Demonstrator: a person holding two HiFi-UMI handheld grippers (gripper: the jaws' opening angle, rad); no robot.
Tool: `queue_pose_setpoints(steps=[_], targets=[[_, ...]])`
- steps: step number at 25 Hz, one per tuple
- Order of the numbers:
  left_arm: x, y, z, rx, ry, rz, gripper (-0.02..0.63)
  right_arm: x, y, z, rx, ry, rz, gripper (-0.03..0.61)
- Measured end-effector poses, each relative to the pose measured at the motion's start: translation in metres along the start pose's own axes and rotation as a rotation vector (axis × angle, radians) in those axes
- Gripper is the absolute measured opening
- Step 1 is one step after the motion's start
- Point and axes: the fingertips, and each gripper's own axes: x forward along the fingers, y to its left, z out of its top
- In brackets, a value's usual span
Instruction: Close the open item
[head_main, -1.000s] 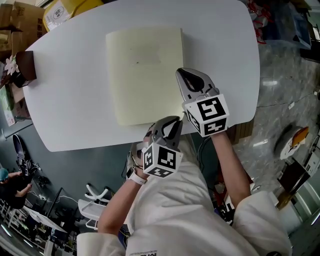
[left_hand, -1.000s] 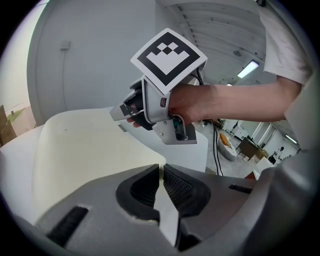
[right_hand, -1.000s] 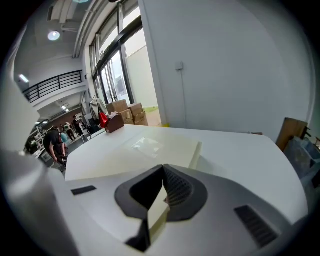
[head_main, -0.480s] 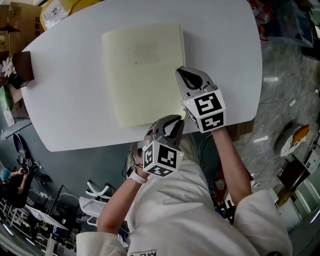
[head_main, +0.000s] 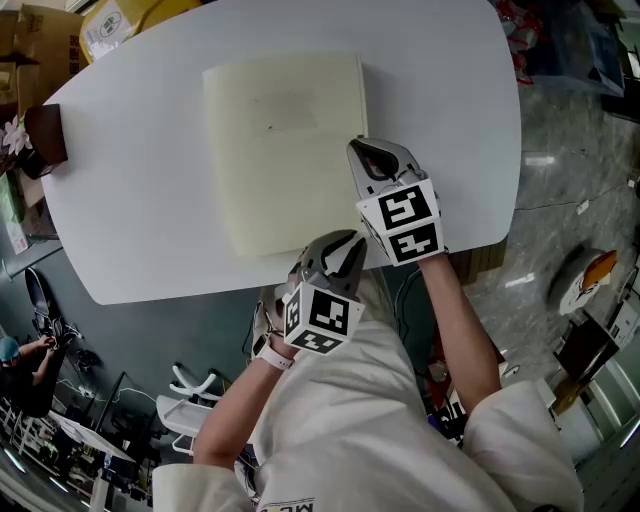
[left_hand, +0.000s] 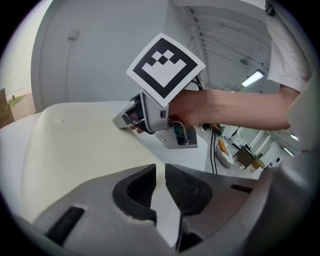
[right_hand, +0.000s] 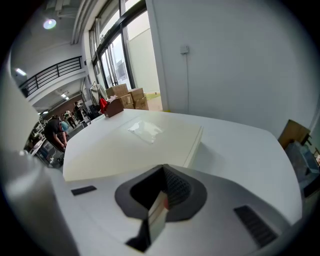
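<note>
A white, smooth, round-cornered table (head_main: 140, 200) is shown from above. On it, a large cream-coloured matt closed book (head_main: 285, 150) is laid flat near the middle. The cover is plain except for a faint glossy rectangular patch (head_main: 285, 110). Its page edge is seen as a thin pale band along the right side.

The grey moulded left gripper (head_main: 340, 240) is held tilted downward at the book's near right corner. Its ribbed black jaws have just been opening and are parted by a narrow gap. Nothing is pinched.

The matching right gripper (head_main: 362, 146) is angled down just beside the book's right edge, with its jaws pressed together on nothing. Each is carried on an outstretched bare forearm.
</note>
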Motion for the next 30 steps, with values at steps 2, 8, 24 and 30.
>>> queue_pose_setpoints(steps=[2, 8, 24, 30], targets=[[-0.002, 0.007, 0.004, -0.015, -0.012, 0.013, 0.062, 0.002, -0.002, -0.002, 0.0, 0.005, 0.0, 0.014], [-0.013, 0.024, 0.012, -0.03, -0.03, 0.047, 0.063, 0.001, -0.003, -0.003, 0.016, 0.017, -0.011, 0.014], [-0.054, 0.037, 0.035, -0.009, -0.078, 0.124, 0.04, -0.036, 0.007, 0.024, 0.024, -0.086, -0.038, 0.014], [-0.072, 0.038, 0.05, 0.007, -0.109, 0.156, 0.032, -0.063, 0.014, 0.037, -0.018, -0.099, -0.048, 0.014]])
